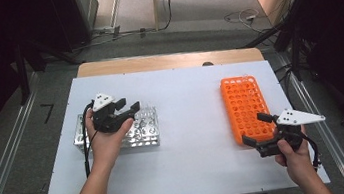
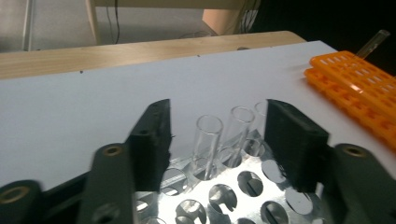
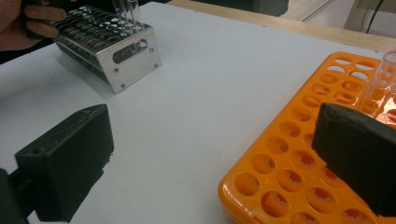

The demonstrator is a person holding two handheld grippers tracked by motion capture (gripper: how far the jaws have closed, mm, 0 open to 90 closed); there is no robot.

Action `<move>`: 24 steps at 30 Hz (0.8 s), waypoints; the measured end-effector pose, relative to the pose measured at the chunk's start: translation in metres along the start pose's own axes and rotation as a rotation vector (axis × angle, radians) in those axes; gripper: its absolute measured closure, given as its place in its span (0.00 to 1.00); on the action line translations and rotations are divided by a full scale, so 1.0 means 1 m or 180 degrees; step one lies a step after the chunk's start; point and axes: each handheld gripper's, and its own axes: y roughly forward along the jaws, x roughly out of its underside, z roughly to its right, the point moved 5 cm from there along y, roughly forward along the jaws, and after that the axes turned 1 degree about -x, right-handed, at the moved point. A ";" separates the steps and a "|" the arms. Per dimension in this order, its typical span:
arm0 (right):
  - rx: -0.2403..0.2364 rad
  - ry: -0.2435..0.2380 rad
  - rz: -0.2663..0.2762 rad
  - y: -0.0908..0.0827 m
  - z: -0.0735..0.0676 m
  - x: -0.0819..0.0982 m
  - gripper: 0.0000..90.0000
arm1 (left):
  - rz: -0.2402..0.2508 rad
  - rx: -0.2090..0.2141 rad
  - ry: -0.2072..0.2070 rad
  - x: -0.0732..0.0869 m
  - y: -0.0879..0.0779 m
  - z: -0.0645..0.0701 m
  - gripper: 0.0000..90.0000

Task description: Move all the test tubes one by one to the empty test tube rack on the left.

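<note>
Three glass tubes [image 2: 207,144] stand in the metal rack [image 2: 233,196]; one in the orange rack [image 3: 299,172].

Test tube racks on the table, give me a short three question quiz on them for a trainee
1. True or false: the left gripper has its jaws clamped on a glass tube.
2. Which rack lies under the left gripper: A the metal rack, B the orange rack?
3. In the left gripper view, what stands in the metal rack's holes between the jaws?

Key
1. False: the jaws stand apart, either side of the tubes, not touching.
2. A.
3. Clear glass tubes, upright.
</note>
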 end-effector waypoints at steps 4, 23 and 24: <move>0.0017 0.0006 0.0003 0.000 0.001 -0.001 0.00 | 0.0050 0.0110 0.0050 0.001 -0.009 0.008 0.26; 0.0145 0.0118 0.0030 0.006 0.022 -0.012 0.00 | 0.0273 0.0653 0.0329 0.009 -0.052 0.056 0.00; 0.0165 0.0112 0.0025 0.008 0.025 -0.013 0.00 | 0.0278 0.0670 0.0339 0.011 -0.054 0.058 0.00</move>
